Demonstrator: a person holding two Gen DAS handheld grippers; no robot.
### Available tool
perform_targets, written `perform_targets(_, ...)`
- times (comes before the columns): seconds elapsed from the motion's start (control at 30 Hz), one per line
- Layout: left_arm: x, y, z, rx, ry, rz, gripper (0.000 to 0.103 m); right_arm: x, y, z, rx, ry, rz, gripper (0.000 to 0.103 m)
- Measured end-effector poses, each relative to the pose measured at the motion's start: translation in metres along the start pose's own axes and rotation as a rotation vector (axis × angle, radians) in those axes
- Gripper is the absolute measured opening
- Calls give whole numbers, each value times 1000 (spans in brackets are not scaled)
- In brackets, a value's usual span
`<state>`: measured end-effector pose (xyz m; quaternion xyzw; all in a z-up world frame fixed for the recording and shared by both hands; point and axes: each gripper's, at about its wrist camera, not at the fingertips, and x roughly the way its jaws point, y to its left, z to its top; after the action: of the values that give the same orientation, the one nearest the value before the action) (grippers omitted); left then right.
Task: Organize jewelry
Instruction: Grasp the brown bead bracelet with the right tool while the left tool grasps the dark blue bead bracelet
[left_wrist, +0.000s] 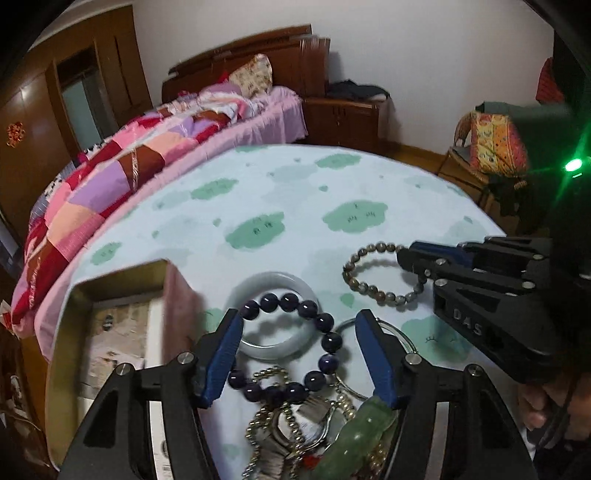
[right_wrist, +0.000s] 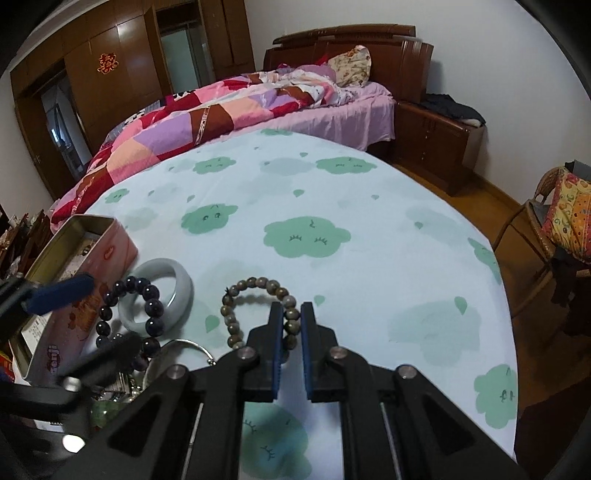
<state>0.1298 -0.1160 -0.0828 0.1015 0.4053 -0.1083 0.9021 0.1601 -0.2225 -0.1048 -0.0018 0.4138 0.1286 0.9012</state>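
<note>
A heap of jewelry lies on the cloud-print cloth (left_wrist: 295, 192). My left gripper (left_wrist: 297, 325) is open, its fingers on either side of a dark purple bead bracelet (left_wrist: 325, 325) that rests on a pale jade bangle (left_wrist: 273, 280). Below them lie a green jade piece (left_wrist: 354, 435), silver rings and bead chains (left_wrist: 269, 417). My right gripper (right_wrist: 291, 314) is shut on a brown bead bracelet (right_wrist: 236, 295), which lies on the cloth; it also shows in the left wrist view (left_wrist: 373, 291). An open pink tin box (left_wrist: 122, 325) stands at the left; it also shows in the right wrist view (right_wrist: 85, 258).
A bed with a patchwork quilt (right_wrist: 207, 110) runs along the table's far left side. A wooden nightstand (right_wrist: 436, 144) stands behind, a wicker chair with colourful cloth (right_wrist: 565, 221) at the right. The table's edge curves round on the right.
</note>
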Motion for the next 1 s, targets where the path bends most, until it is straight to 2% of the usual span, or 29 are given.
perform_targets(0.13, 12, -6, 0, 8, 36, -7, 62, 0, 1, 2, -8, -13, -9, 12)
perform_targets(0.17, 14, -7, 0, 6, 44, -11, 57, 0, 3, 1, -13, -17, -12, 12)
perform_targets(0.23, 18, -8, -1, 6, 65, -12, 39, -2, 6, 1, -29, -30, -21, 12)
perform_targets(0.3, 19, -8, -3, 7, 67, -18, 32, -4, 6, 1, -36, -39, -26, 12)
perform_targets(0.37, 18, -6, -4, -1, 66, -31, 19, -4, 6, 1, -35, -42, -26, 12)
perform_targets(0.43, 14, -2, -5, -22, 67, -57, 13, -4, 4, 1, -30, -44, -22, 12)
perform_targets(0.63, -10, 18, -7, -85, 14, -102, 10, -5, 3, 1, -24, -54, -12, 12)
perform_targets(0.67, -16, 21, -7, -91, 3, -107, 7, -5, 4, 1, -26, -56, -12, 12)
perform_targets(0.7, -19, 24, -7, -95, -5, -111, 0, -5, 5, 1, -29, -57, -14, 12)
perform_targets(0.83, -45, 33, -2, -98, -71, -116, 0, -6, 6, 0, -37, -65, -18, 12)
perform_targets(1.0, -59, 43, 2, -115, -114, -112, 0, -6, 8, 0, -43, -65, -22, 12)
